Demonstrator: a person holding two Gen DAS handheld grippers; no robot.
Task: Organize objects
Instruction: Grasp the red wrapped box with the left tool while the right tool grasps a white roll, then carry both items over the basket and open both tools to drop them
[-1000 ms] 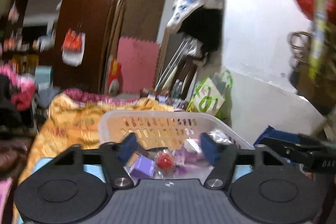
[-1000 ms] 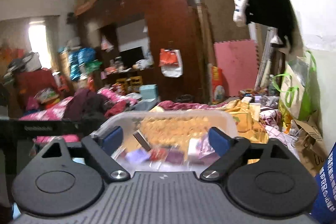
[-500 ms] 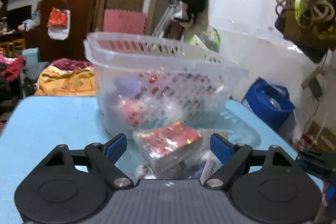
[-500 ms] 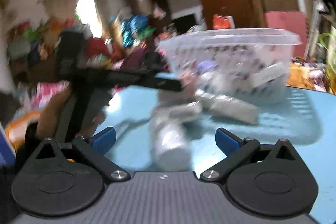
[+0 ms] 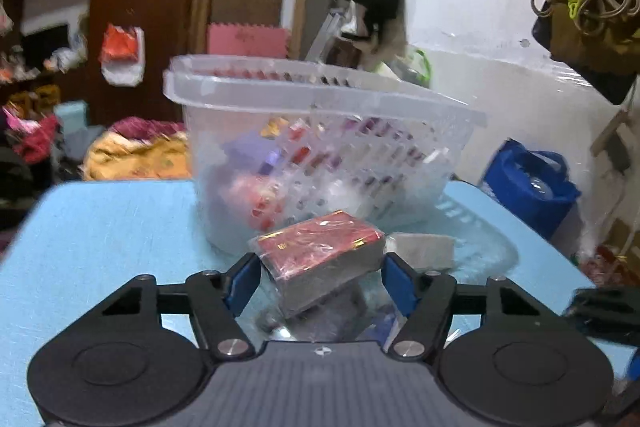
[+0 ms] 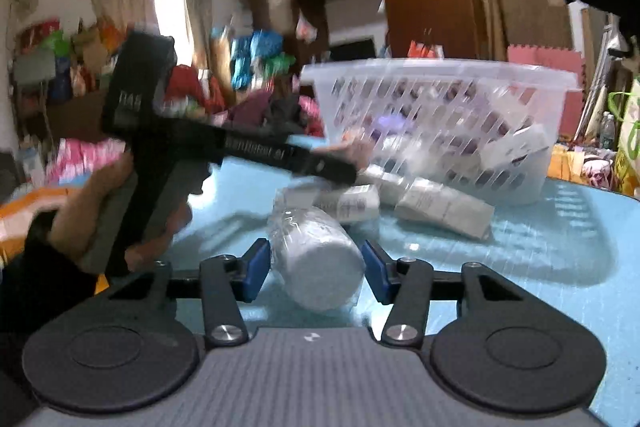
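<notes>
A light-blue table [image 5: 100, 235] carries a clear basket [image 5: 320, 99] and wrapped packets [image 6: 440, 205].

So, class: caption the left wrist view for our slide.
Left gripper closing around a red box before the basket on a blue table.

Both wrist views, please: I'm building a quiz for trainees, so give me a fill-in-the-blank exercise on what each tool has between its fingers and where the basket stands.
1. Between the fingers of the left tool sits a wrapped box whose top is ____ in colour.
2. The right tool has a wrapped white ____ between its fingers.
3. The clear basket stands on a light ____ table.

Missing words: red; bottle; blue
</notes>
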